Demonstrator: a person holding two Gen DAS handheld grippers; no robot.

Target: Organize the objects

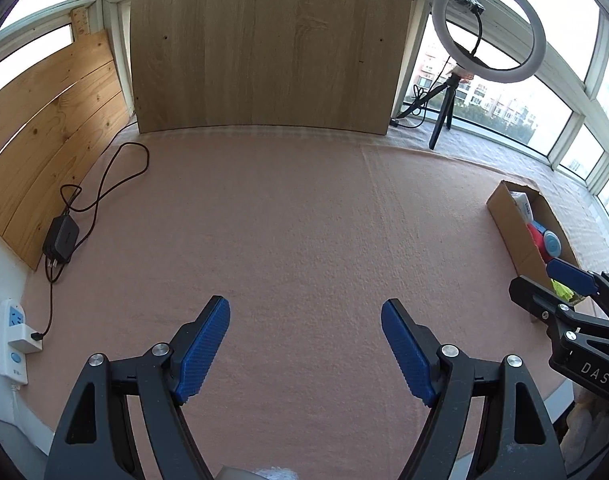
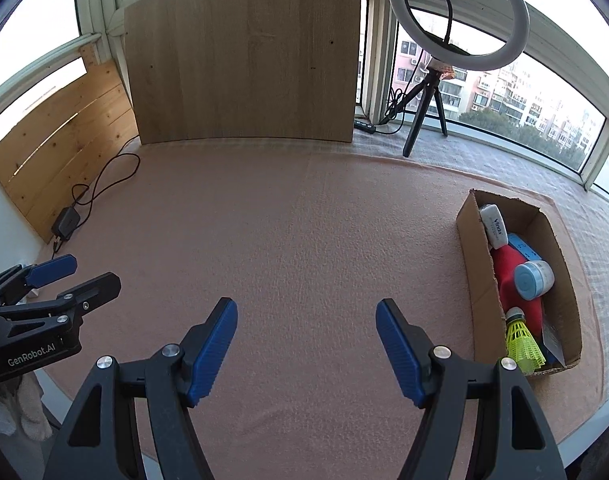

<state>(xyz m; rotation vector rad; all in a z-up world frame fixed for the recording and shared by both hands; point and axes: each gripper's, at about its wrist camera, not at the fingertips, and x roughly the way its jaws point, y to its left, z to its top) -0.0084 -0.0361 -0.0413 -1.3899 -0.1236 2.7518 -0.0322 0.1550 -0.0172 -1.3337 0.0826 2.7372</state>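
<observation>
**Both tongs wide and empty, things in the box**

My left tongs point(image 1: 305, 350) stand wide over the pink cloth point(image 1: 296, 220) on the tabletop, with nothing between the blue pads point(image 1: 206, 350). My right tongs point(image 2: 306, 350) are just as wide and hold nothing either. Each pair shows at the edge of the other's view: the right tongs at the far right of the left view, near the box, and the left tongs at the far left of the right view.

The cardboard box point(image 2: 474, 256) lies on the cloth to my right, open at the top. Inside it, from the far end to the near end, I see a white tissue pack point(image 2: 494, 226), a red thing point(image 2: 510, 276) with a light blue tub point(image 2: 534, 280) lying on it, and a yellow shuttlecock point(image 2: 522, 342) at the near end. Something blue point(image 2: 522, 248) lies under the tub; what it is I cannot tell.

The cloth in front of both tongs is bare. A wood panel point(image 1: 268, 44) leans upright at the back, with a slatted board point(image 1: 48, 136) to its left. A ring light point(image 1: 490, 26) on a tripod stands at the back right by the windows. At the left, a black adapter point(image 1: 60, 238) with its looped cable lies on the cloth, and a white power strip point(image 1: 12, 334) sits near it.
</observation>
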